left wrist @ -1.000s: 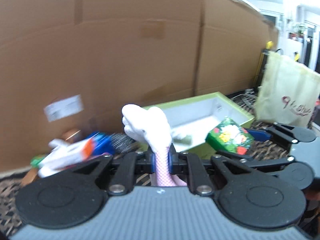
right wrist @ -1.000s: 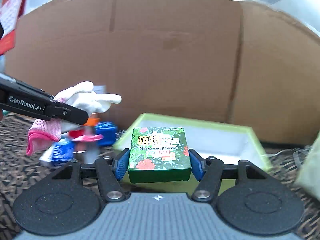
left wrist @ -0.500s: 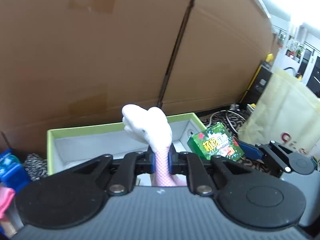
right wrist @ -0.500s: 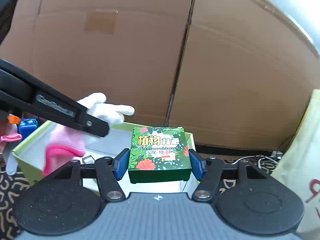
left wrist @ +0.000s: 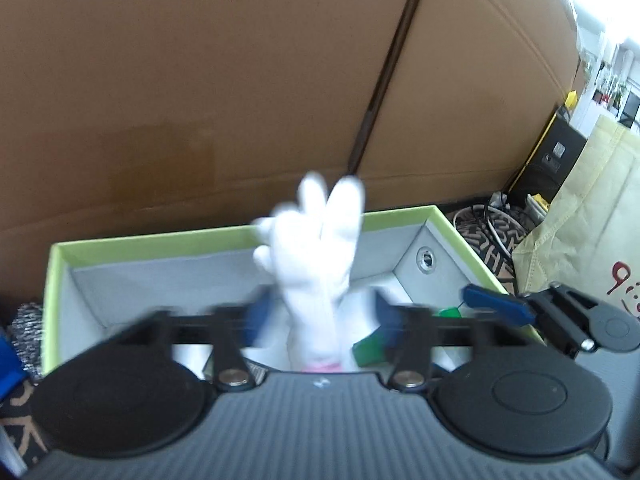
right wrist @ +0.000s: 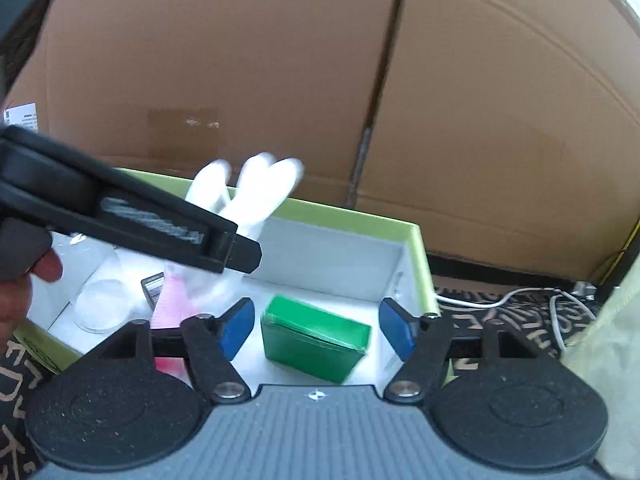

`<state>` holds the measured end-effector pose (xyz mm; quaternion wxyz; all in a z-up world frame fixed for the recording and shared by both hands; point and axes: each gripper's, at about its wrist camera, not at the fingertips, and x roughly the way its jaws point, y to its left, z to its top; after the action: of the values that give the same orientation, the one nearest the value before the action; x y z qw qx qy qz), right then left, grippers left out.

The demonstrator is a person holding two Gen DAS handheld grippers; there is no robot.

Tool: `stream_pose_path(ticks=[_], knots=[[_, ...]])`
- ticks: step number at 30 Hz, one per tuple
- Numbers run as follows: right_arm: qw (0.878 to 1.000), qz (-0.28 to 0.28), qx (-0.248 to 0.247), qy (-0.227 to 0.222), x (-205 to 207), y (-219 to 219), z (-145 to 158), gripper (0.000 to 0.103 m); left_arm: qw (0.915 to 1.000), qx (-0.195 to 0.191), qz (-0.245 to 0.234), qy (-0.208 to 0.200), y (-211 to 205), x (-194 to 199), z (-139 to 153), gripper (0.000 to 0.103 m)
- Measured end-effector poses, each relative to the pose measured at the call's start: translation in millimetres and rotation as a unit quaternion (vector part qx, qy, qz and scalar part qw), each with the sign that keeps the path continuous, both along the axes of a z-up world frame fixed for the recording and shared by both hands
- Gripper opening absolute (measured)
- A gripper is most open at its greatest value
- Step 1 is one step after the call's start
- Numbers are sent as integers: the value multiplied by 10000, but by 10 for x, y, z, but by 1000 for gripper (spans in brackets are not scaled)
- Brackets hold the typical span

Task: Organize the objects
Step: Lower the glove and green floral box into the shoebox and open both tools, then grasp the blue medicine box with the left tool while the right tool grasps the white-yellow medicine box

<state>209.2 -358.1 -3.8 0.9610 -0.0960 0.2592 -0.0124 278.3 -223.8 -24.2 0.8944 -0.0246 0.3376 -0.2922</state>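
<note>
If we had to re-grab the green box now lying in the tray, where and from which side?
Take the green box across its two short ends, coming from above with the tongs opened wide. It lies flat and slightly skewed on the floor of the tray, broad face up, so the ends are the reachable parallel faces. The glove sits left, leaving clearance.

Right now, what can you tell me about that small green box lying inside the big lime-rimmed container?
The small green cardboard box is a flat rectangular carton, its plain glossy green faces turned toward the right wrist camera. It lies tilted, in the near right part of the lime-rimmed white storage box, on or just above the floor. It sits between the right gripper's blue pads, whose jaws are opening, with a gap on each side. Nothing visibly grips it.
</note>
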Motion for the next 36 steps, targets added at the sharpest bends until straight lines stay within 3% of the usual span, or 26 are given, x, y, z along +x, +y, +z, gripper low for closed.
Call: stream_pose_path(ticks=[1, 3, 8, 15, 21, 28, 36], knots=[[9999, -31, -72, -105, -64, -3, 59, 76, 9998, -102, 75, -162, 62, -75, 45, 89], [9988, -126, -192, -426, -239, 0, 202, 82, 9986, -172, 177, -461, 119, -238, 204, 103], [9934, -211, 54, -1122, -785, 67, 487, 90, 9956, -257, 182, -880, 441, -699, 493, 103], [9891, 93, 493, -1381, -1387, 388, 430, 93, 9920, -329, 564, -1078, 1050, -1398, 557, 103], [9892, 572, 937, -966, -1559, 839, 76, 94, 9875, 9, 1156, -1069, 1665, -1874, 306, 103], [9837, 974, 1480, -313, -1595, 1327, -333, 94, 9781, 234, 1959, -667, 2357, -2134, -60, 103], [9791, 1339, 1532, 32, -1542, 1686, -486, 93, 9656, -127, 2587, -217, 2895, -1913, -282, 102]])
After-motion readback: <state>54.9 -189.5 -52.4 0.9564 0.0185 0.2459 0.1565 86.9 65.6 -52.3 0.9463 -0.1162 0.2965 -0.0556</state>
